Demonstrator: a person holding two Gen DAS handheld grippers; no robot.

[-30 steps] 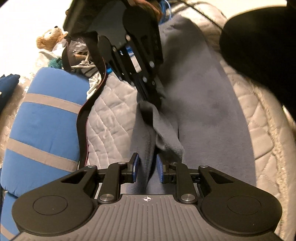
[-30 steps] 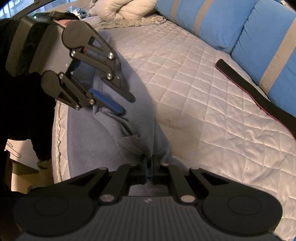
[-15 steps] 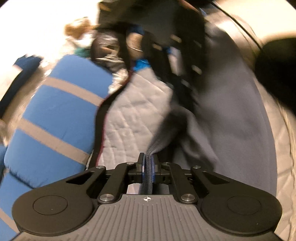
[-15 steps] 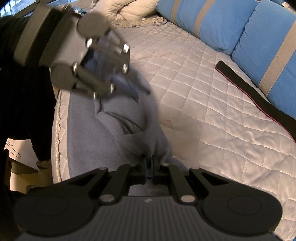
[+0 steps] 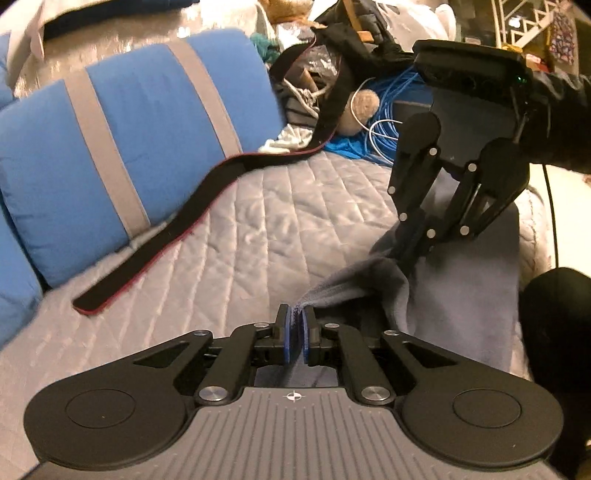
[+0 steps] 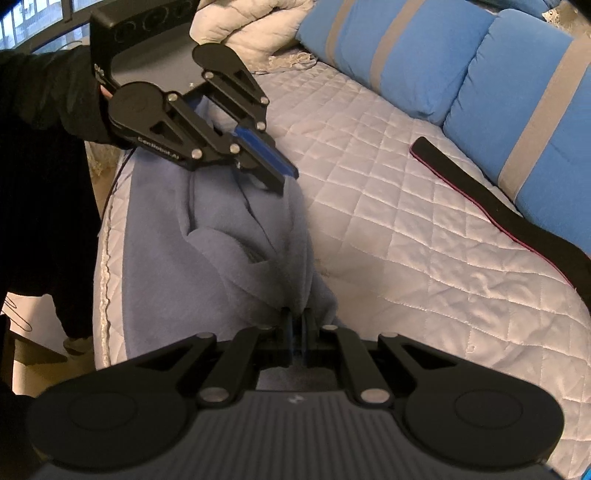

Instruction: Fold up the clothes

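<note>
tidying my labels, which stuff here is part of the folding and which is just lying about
Job: grey-blue fleece garment; left claw and right claw, both pinching it.

Lying about: long black strap with red edge; blue cushions with grey stripes; blue cable coil.

A lived-in home bedroom: a quilted bed [image 6: 424,236], blue pillows [image 6: 413,51], a bundled duvet [image 6: 240,29], and heaped clothes, shoes and cables [image 5: 384,110].

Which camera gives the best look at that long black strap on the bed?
The left wrist view: the black strap runs from its free end up into the clutter. The right wrist view shows the strap leaving the frame at the edge.
</note>
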